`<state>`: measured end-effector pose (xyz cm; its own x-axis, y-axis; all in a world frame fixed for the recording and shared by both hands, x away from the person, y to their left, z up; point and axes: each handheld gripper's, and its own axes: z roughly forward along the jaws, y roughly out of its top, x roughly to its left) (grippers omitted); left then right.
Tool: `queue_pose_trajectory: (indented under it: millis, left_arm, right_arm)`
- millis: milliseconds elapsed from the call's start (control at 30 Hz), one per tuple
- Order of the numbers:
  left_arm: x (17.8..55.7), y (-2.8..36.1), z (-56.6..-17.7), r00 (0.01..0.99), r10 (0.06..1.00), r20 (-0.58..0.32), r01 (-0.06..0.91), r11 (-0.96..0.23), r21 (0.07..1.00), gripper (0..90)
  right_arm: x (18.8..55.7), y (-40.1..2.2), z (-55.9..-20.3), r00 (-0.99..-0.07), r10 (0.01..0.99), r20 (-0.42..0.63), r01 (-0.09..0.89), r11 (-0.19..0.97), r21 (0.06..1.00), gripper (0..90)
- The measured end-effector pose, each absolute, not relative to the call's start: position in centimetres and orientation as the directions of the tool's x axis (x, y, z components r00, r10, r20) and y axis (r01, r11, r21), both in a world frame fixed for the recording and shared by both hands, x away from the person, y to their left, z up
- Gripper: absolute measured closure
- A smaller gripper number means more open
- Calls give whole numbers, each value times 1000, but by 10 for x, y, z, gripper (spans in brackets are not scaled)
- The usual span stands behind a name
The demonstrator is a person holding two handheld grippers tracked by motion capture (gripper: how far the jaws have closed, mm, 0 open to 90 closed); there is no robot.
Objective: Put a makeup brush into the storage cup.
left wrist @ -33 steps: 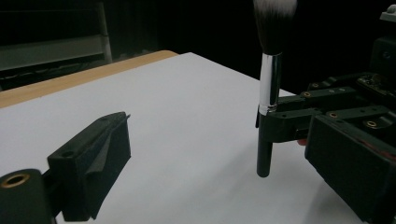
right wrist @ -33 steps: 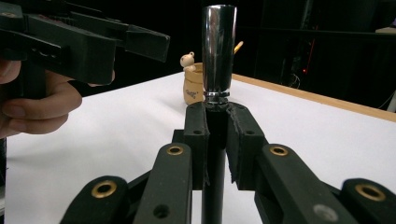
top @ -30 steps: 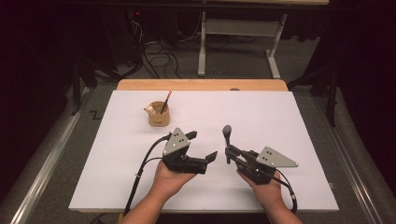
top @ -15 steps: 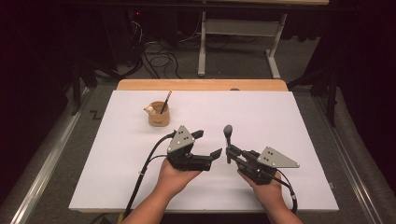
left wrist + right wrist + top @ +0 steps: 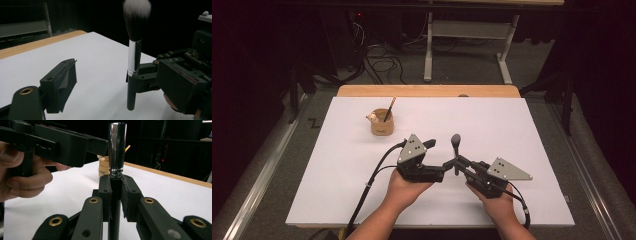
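A makeup brush (image 5: 455, 148) with a black handle, silver ferrule and grey-white bristles stands upright over the white table (image 5: 522, 130). My right gripper (image 5: 456, 163) is shut on its handle, seen close in the right gripper view (image 5: 115, 192) below the ferrule (image 5: 117, 147). My left gripper (image 5: 439, 156) is open just left of the brush, its jaws spread wide toward it. In the left gripper view one of its fingers (image 5: 61, 81) is at the lower left, and the brush (image 5: 134, 57) stands apart to the right.
A small wooden cup (image 5: 382, 124) holding a thin stick and a pale round item sits at the back left, also seen in the right gripper view (image 5: 103, 168). A wooden strip (image 5: 427, 91) borders the far edge. Cables and a desk frame lie beyond.
My left gripper has moved a little to the right, closer to the upright brush. The right gripper and brush have stayed in place.
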<state>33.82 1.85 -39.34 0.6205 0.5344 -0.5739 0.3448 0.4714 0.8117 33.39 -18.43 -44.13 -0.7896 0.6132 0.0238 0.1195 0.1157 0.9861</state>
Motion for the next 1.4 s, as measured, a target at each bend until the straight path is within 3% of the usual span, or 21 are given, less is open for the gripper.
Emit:
queue_pose_trajectory:
  millis: [267, 633, 1400]
  left_arm:
    - [338, 12, -392, 635, 510, -581, 355, 475, 805, 243]
    - [338, 10, -390, 646, 484, -590, 367, 480, 797, 427]
    - [340, 3, -390, 648, 460, -607, 394, 480, 784, 636]
  right_arm:
    - [334, -183, -442, -793, 608, 29, 124, 114, 986, 807]
    - [333, -184, -441, -793, 608, 28, 119, 110, 987, 808]
    - [333, -183, -442, -798, 602, 20, 109, 112, 988, 807]
